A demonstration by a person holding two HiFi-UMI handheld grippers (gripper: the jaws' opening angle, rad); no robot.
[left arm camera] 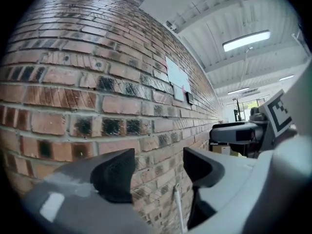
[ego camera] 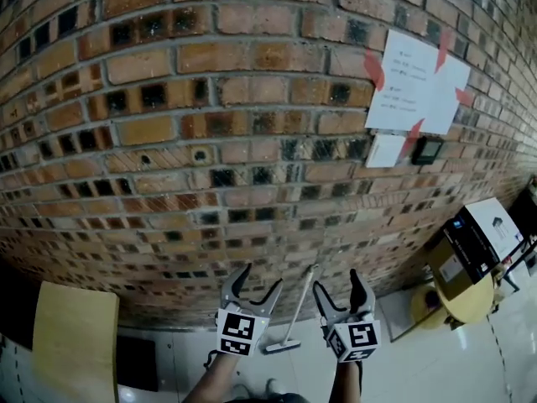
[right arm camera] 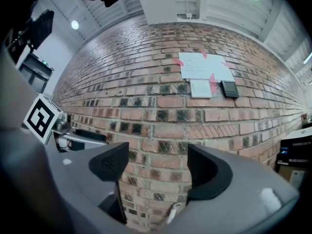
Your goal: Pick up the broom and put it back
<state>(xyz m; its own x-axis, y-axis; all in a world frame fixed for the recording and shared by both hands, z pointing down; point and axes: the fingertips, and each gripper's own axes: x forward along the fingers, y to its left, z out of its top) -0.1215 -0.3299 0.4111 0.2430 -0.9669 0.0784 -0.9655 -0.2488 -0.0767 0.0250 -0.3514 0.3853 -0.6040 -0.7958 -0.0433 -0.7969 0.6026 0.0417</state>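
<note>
The broom (ego camera: 295,313) leans on the wall (ego camera: 210,141), low in the middle of the frame. The left claw (ego camera: 260,282) and right claw (ego camera: 337,285) are wide and hold nothing. I think grabbing it and putting it back are both left to do.

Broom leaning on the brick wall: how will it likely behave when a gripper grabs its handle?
The broom looks stiff and light: a thin, straight pale handle with a small head. It only leans on the brick wall, so a nudge would probably slide or topple it. Gripped high, the head end may swing.
</note>
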